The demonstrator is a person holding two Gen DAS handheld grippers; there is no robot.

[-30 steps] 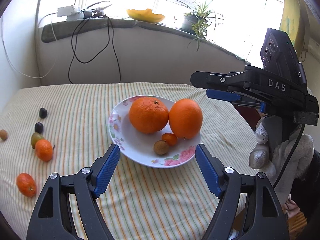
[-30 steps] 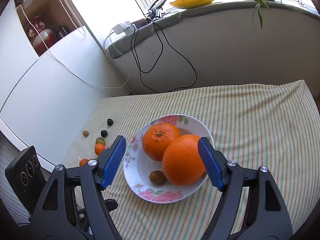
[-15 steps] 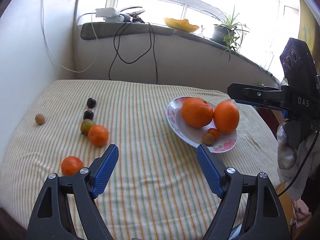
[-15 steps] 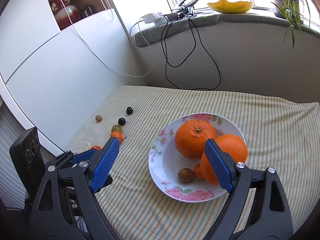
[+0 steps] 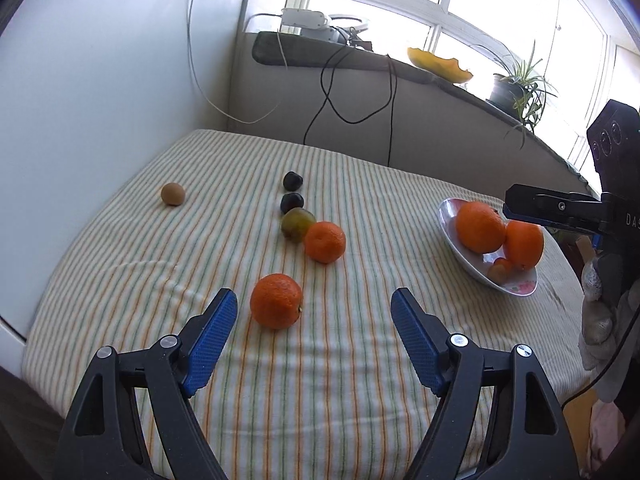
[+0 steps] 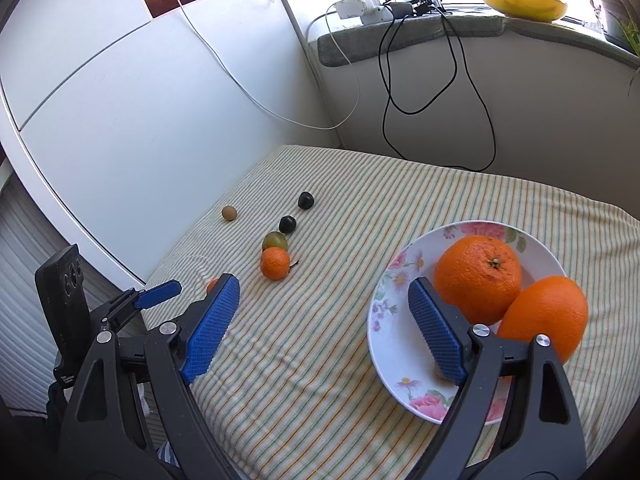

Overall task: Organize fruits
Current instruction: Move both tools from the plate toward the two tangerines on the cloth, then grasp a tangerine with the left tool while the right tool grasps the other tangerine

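Swung left, tongs [image 5: 314, 312] now frame a dimpled mandarin [image 5: 276, 301].

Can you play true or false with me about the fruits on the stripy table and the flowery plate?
1. Two big oranges sit in the white flowered plate. True.
2. The left gripper is squeezing the nearest small orange tangerine. False: its blue fingers are wide apart and the tangerine lies on the striped tablecloth ahead of them, untouched.
3. Two small dark round fruits lie on the cloth beyond the greenish round fruit. True.
4. The small brown round fruit is in the plate with the oranges. False: it lies alone on the cloth near the white wall.
5. The right gripper carries an orange. False: it is open, holding nothing.
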